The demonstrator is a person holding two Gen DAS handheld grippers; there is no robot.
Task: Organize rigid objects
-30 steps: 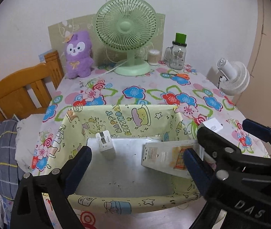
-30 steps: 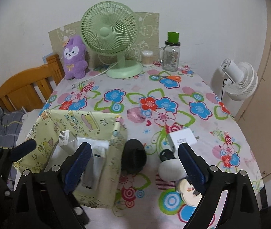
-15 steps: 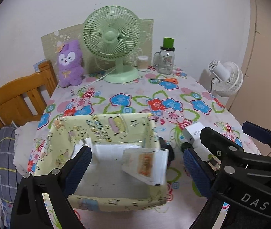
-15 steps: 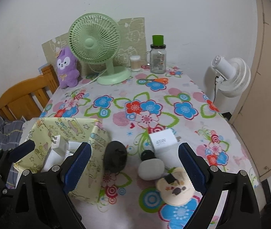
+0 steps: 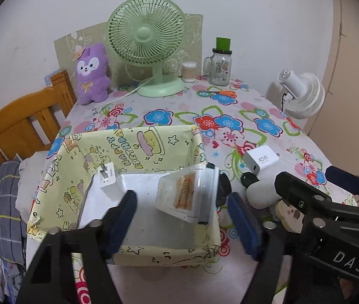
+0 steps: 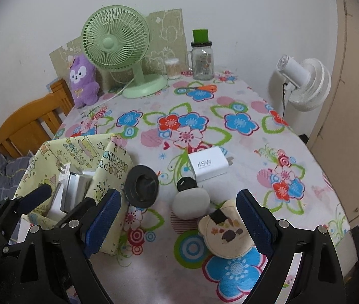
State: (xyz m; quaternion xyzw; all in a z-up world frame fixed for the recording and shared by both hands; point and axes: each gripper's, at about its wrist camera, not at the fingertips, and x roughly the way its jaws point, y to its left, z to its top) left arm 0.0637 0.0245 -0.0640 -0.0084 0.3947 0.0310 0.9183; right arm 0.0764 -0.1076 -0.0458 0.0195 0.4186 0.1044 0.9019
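R gripper [image 6: 176,217] spread wide & empty over white pebble [image 6: 191,202]: smooth, rigid, prob slippery, so pinch its mid sides; L gripper [image 5: 182,215] spread too.

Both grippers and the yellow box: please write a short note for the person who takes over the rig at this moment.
Left gripper: open, empty, above the near side of the yellow box.
Right gripper: open, empty, over the loose items on the table.
Done: a white plug adapter and a clear flat case are in the box; the case leans against its right wall.
Left: the 45W charger, black round part, grey oval device and bear-shaped item lie on the table beside the box.
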